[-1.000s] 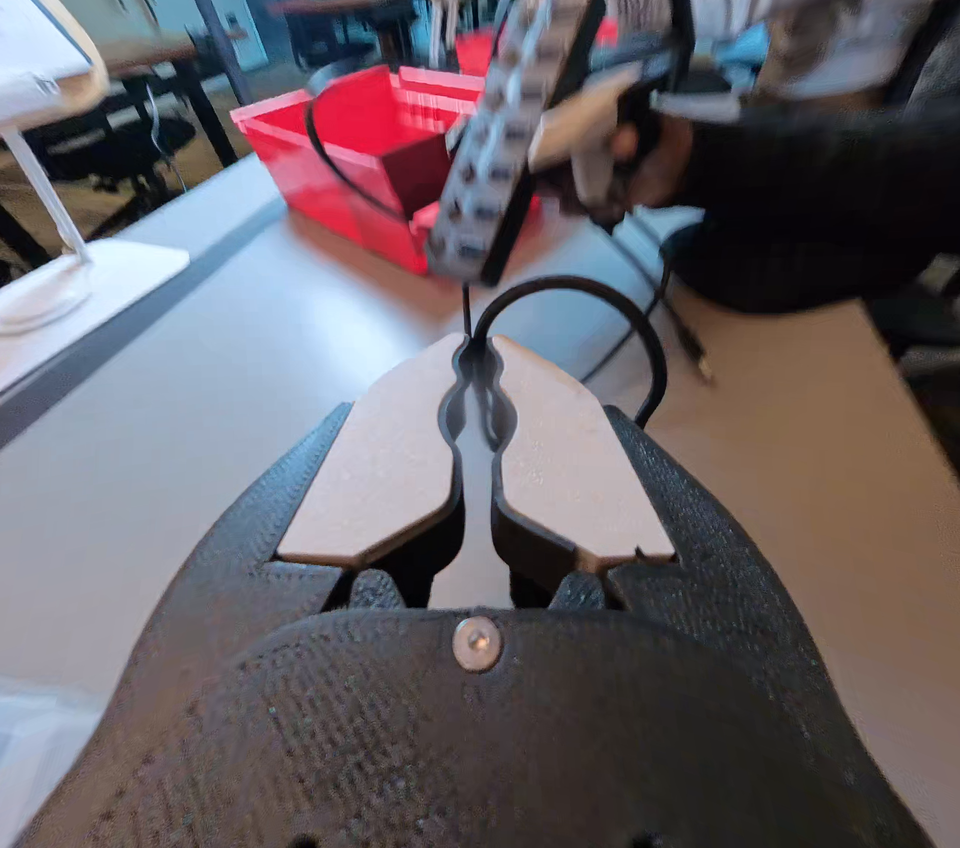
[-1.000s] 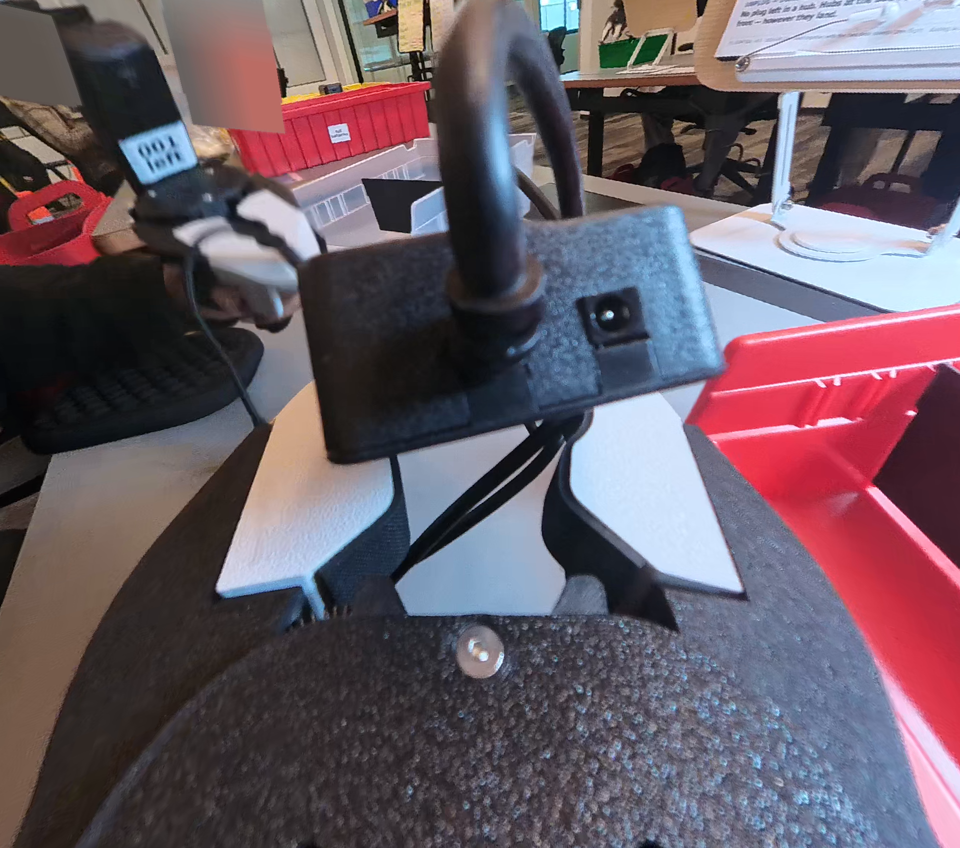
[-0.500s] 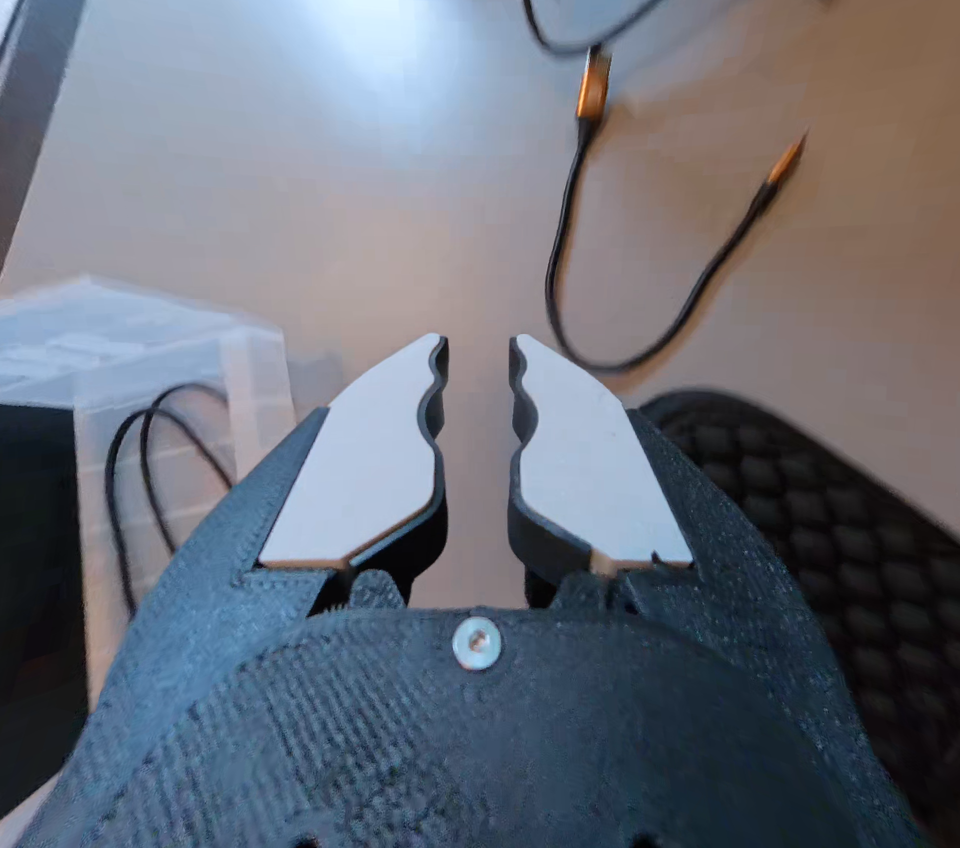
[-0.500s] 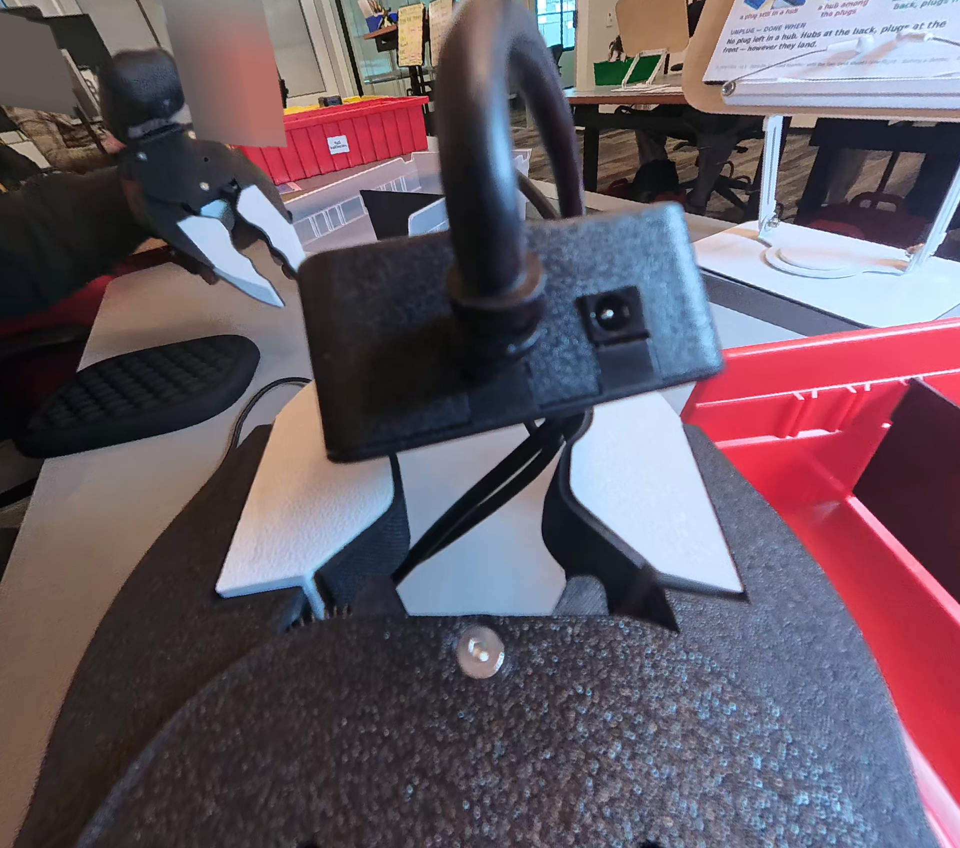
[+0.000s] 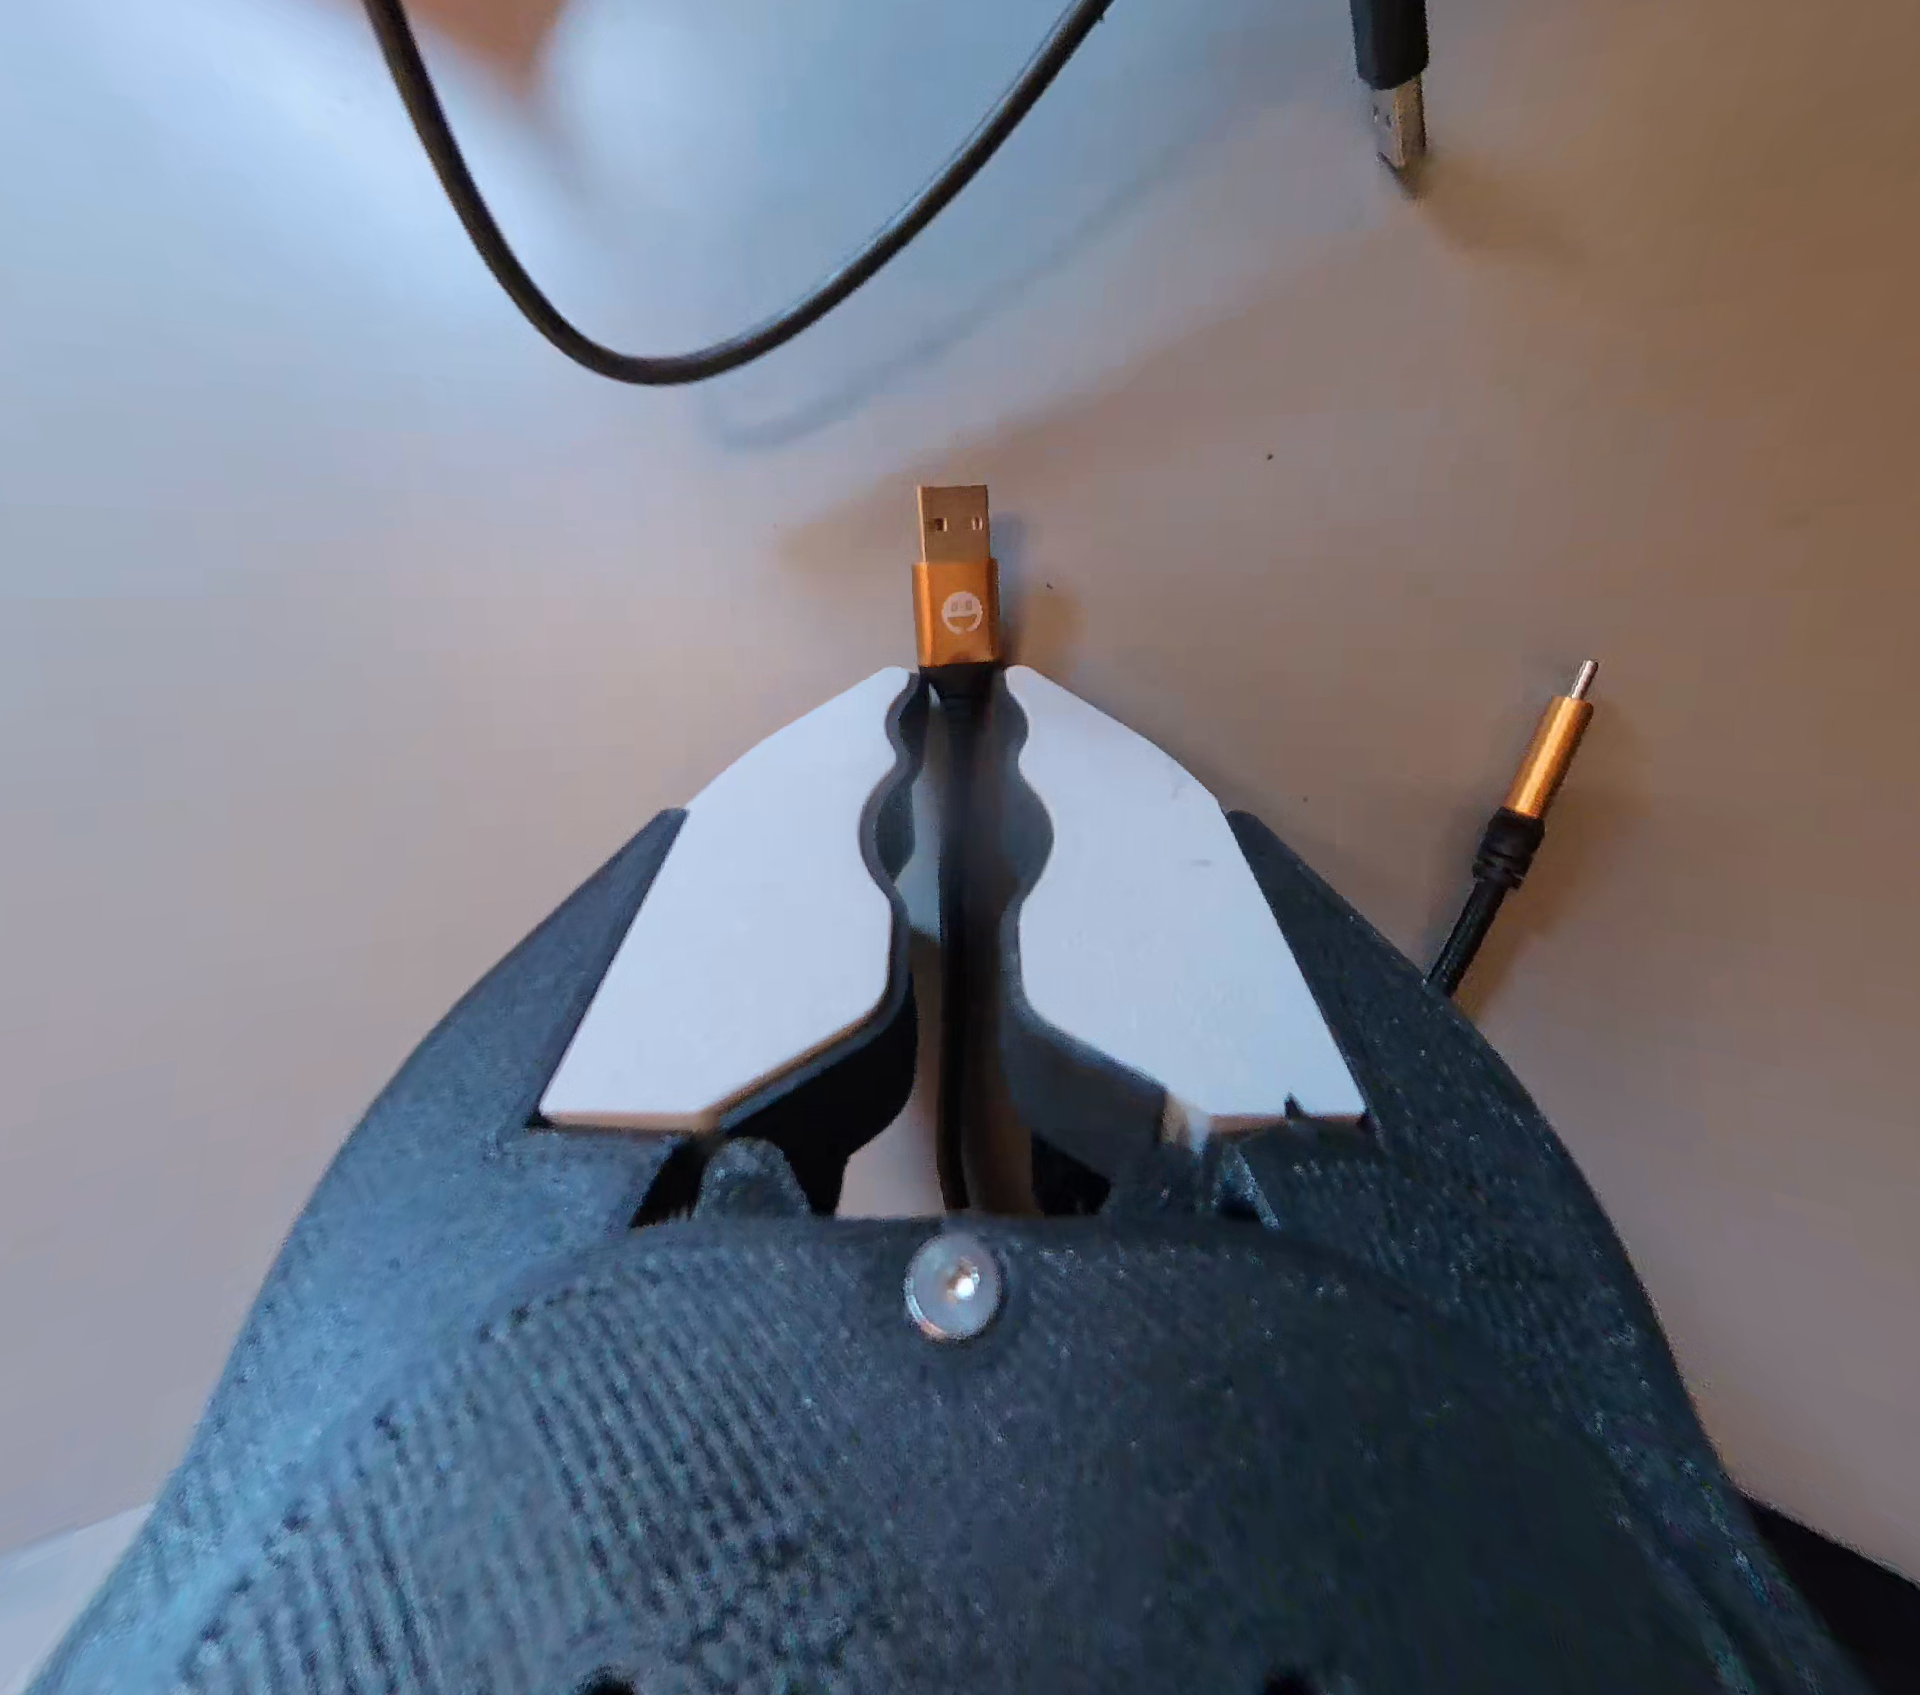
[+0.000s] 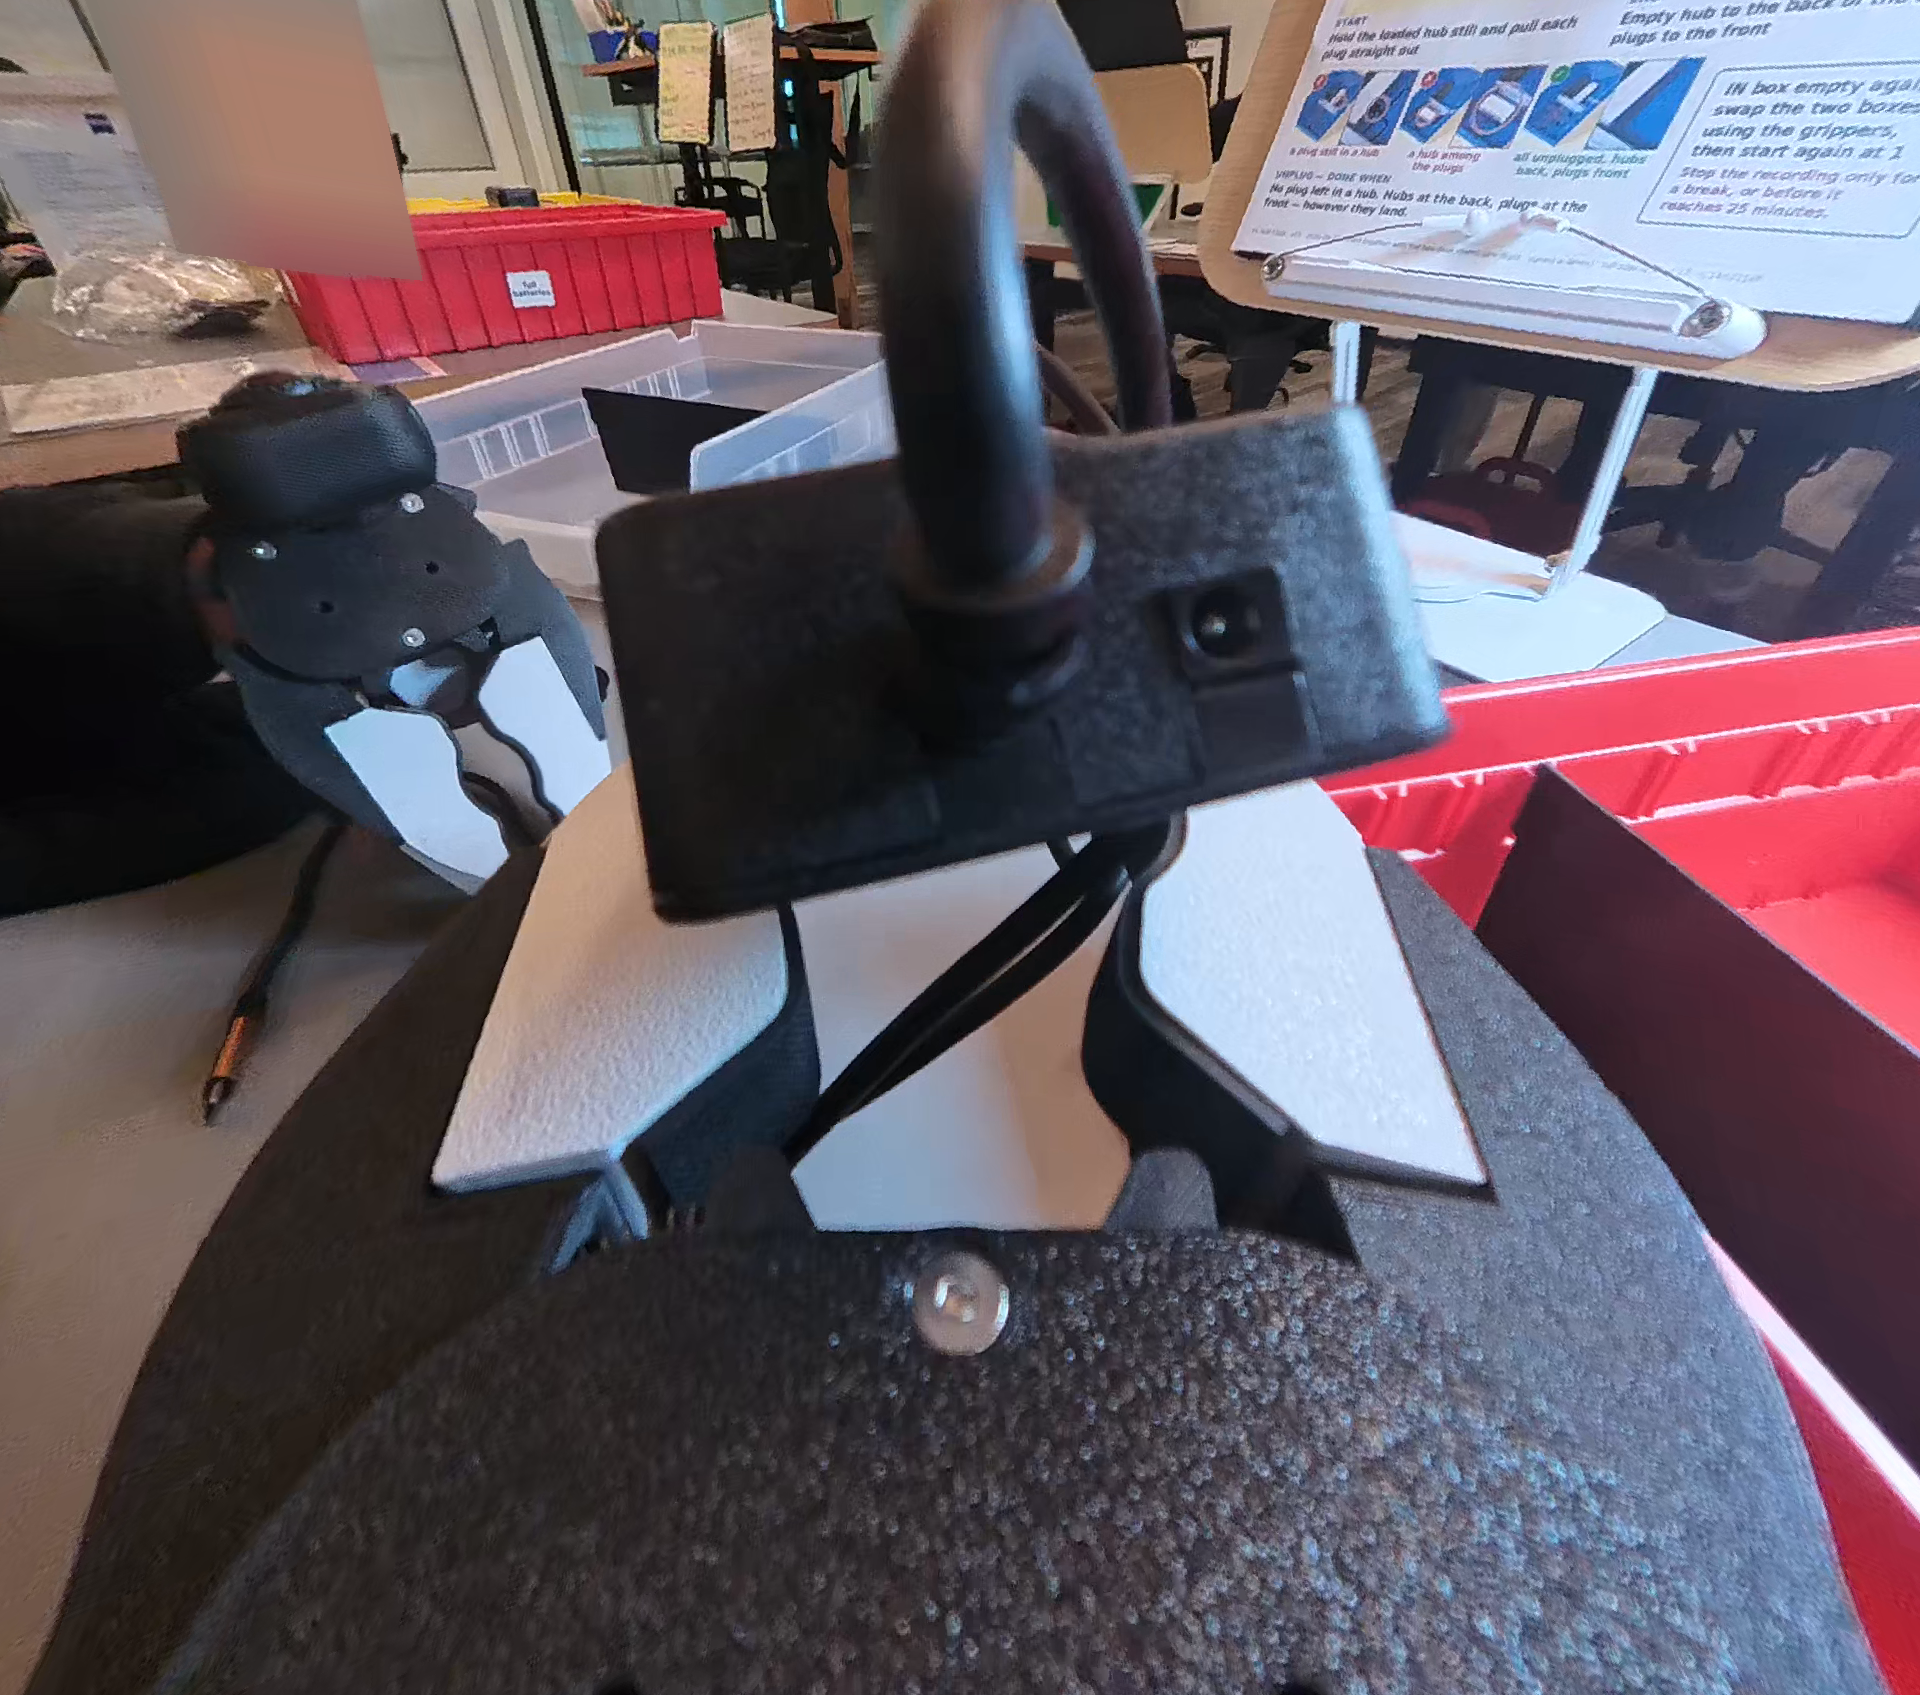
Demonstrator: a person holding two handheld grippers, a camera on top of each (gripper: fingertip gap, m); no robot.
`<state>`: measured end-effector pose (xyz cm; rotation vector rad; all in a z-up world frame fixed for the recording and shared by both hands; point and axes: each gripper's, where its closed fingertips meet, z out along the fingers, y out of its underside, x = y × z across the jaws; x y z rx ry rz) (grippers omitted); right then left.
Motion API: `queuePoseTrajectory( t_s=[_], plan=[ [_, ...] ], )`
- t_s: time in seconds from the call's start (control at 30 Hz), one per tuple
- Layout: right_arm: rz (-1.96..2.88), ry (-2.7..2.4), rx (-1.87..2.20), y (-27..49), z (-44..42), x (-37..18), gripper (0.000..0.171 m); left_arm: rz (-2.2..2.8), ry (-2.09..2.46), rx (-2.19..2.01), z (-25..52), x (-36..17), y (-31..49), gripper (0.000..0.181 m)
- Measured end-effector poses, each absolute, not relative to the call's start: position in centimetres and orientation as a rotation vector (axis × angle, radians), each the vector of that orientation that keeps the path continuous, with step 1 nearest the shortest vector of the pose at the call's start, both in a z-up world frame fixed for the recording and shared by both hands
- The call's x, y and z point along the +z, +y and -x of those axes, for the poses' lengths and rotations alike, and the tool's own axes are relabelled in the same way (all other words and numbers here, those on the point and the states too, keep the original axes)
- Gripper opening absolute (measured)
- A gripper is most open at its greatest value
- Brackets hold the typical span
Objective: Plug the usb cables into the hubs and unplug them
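Pale table (image 5: 312,710) | orange USB plug (image 5: 954,596) lying flat at left gripper (image 5: 958,689) tips, cord between unclenched fingers (image 5: 748,907) | light, rigid shell, limp cord: pinch shell | right gripper (image 6: 961,897) clamping black hub (image 6: 997,658), lifted

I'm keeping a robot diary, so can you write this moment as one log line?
left gripper: around orange USB plug's cable, not clamped | right gripper: holding black hub | table: black USB plug loose
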<state>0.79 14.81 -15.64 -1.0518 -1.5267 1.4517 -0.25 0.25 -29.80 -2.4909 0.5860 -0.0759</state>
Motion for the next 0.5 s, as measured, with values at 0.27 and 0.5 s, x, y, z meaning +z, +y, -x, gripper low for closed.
queuePoseTrajectory(
  t_s=[0.27,0.5],
  plan=[
    [0.833,-1.611,1.52,11.9,-1.7,-15.7,0.063,2.225,0.465,-0.182,-0.6,-24.9,0.6,0.009],
    [0.665,-1.68,1.499,9.2,-2.5,-16.0,0.063,1.932,0.374,-0.416,-2.5,-18.3,0.0,0.009]
  ],
)
